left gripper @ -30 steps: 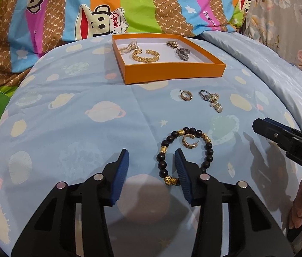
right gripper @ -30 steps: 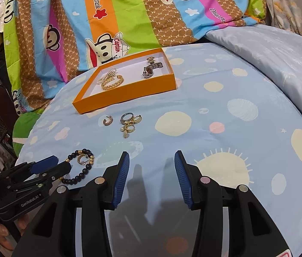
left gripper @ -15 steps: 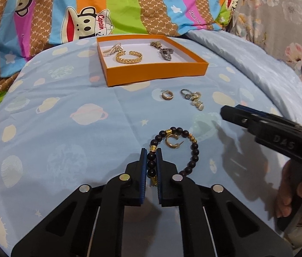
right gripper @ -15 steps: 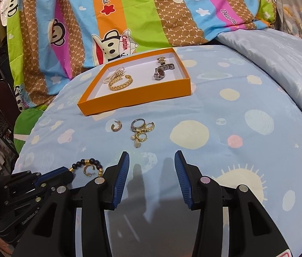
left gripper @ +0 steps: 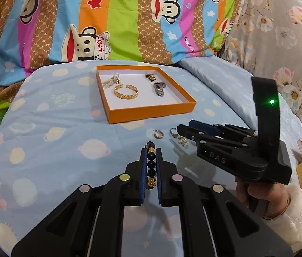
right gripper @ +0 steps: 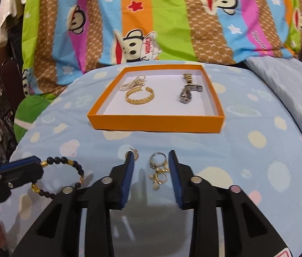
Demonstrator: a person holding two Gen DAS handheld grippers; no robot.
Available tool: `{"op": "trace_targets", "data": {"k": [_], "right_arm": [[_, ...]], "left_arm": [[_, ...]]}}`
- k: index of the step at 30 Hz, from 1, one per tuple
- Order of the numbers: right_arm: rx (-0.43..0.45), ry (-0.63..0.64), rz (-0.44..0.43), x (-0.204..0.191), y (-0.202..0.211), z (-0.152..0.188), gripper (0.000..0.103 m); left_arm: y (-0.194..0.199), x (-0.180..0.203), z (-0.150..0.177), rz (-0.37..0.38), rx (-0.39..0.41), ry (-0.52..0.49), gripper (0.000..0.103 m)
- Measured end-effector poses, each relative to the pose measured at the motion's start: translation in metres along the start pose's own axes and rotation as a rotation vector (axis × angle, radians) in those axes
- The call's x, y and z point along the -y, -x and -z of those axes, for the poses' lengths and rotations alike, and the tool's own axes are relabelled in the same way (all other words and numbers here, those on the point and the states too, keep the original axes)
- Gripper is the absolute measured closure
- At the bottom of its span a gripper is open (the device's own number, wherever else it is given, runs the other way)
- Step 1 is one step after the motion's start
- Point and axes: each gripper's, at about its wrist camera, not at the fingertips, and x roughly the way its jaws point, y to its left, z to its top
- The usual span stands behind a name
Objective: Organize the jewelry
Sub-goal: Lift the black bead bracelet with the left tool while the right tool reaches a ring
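A: The left gripper (left gripper: 150, 167) is clamped on the bead bracelet (right gripper: 65, 174), lifted just clear of the blue sheet (left gripper: 54, 150).

B: It's light and floppy; hold the beads firmly.

A: The right gripper (right gripper: 151, 171), jaws closing but apart, straddles the earring cluster (right gripper: 158, 169), short of the orange box (right gripper: 155, 125).

The tray (right gripper: 155, 123) sits toward the bed's (right gripper: 247, 171) far edge. The earring cluster (right gripper: 158, 169) lies before it; the bracelet (right gripper: 65, 171) lies left.
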Motion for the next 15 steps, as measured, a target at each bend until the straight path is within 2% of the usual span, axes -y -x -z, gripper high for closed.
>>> {"op": "trace_targets", "data": {"k": [2, 9, 15], "right_arm": [[-0.026, 0.021, 0.0, -0.002, -0.01, -0.003, 0.087], [-0.088, 0.024, 0.003, 0.0, -0.031, -0.001, 0.087], [-0.094, 0.018, -0.002, 0.002, -0.031, -0.001, 0.088]], "left_arm": [[-0.003, -0.006, -0.001, -0.012, -0.002, 0.011, 0.096], [-0.011, -0.02, 0.001, -0.028, -0.02, 0.044, 0.096], [-0.016, -0.022, 0.0, -0.022, -0.028, 0.044, 0.096]]}}
